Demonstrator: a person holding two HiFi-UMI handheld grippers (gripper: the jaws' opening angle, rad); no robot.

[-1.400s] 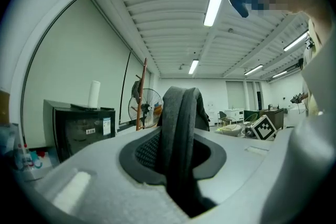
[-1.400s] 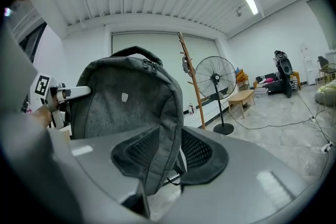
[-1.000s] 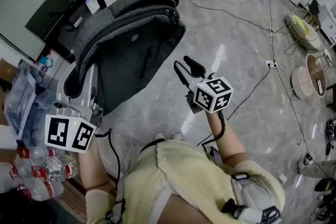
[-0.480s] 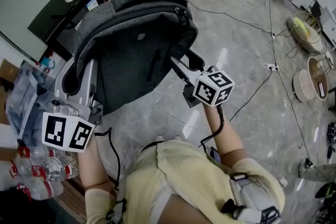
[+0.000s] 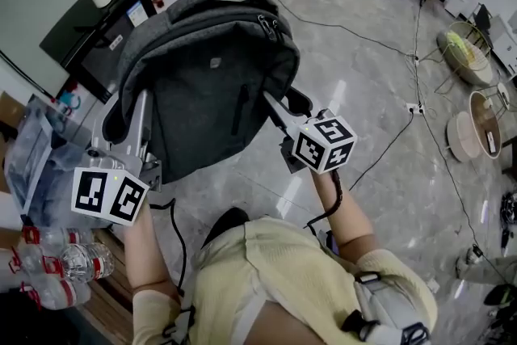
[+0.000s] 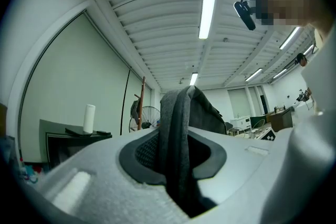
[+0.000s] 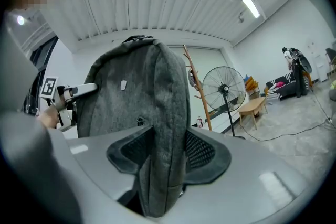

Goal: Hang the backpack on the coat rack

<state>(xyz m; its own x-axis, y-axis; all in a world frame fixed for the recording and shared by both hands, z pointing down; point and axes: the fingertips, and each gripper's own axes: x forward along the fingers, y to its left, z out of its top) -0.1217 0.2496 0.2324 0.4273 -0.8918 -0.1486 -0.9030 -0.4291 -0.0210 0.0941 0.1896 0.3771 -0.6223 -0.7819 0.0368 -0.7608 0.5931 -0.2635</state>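
left gripper [image 6: 176, 157] pinches strap [image 6: 176, 113] between jaws; right gripper [image 7: 160, 157] jaws just closing, clamping backpack [image 5: 210, 85] edge | coat rack [image 7: 202, 98] beyond right jaws | advice: firm both grips; lift level

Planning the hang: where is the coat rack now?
In the right gripper view, the coat rack stands just right of the backpack, beside the standing fan.

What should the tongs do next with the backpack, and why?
Probably carry the backpack toward the coat rack, keeping both grips. The left tongs pinch its strap, and the right tongs have just been closing on its side edge, so it is held up between them. The coat rack stands well beyond it.
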